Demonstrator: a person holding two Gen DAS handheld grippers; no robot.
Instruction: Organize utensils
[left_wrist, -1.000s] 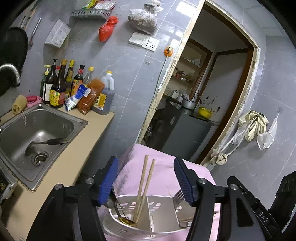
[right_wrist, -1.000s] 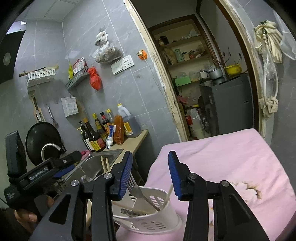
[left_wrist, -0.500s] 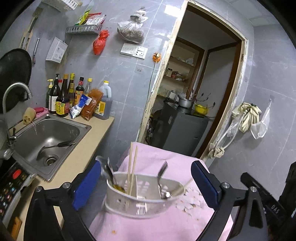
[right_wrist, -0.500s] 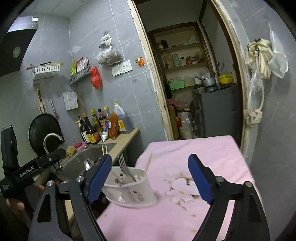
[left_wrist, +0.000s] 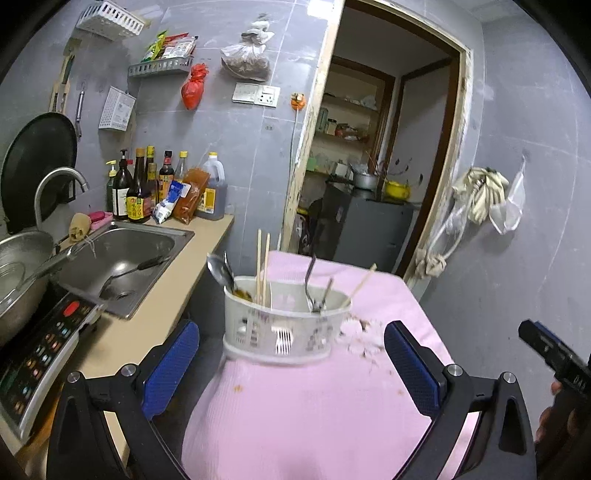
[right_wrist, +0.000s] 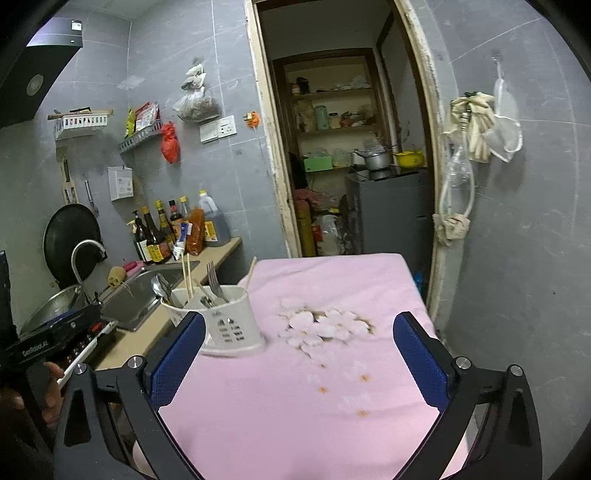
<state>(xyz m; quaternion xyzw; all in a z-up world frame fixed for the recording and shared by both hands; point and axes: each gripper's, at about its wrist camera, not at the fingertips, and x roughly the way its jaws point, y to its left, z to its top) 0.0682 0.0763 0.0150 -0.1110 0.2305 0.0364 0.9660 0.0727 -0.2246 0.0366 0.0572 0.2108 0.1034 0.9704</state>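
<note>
My left gripper (left_wrist: 291, 354) and right gripper (right_wrist: 299, 347) have just opened wide and hold nothing, because the white slotted plastic utensil holder (left_wrist: 282, 326) already stands ahead of them on the pink tablecloth (right_wrist: 332, 387), with chopsticks (left_wrist: 263, 267), spoon and forks sorted inside.

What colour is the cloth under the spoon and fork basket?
Pink, with a pale flower print; the cloth shows best in the right wrist view, under the white basket.

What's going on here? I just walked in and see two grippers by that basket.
A person holds a gripper in each hand over a table with a pink cloth. The white utensil basket stands on it near the sink side, holding chopsticks, a spoon and forks. Both the left gripper and right gripper have just been opening; nothing is between their jaws.
</note>
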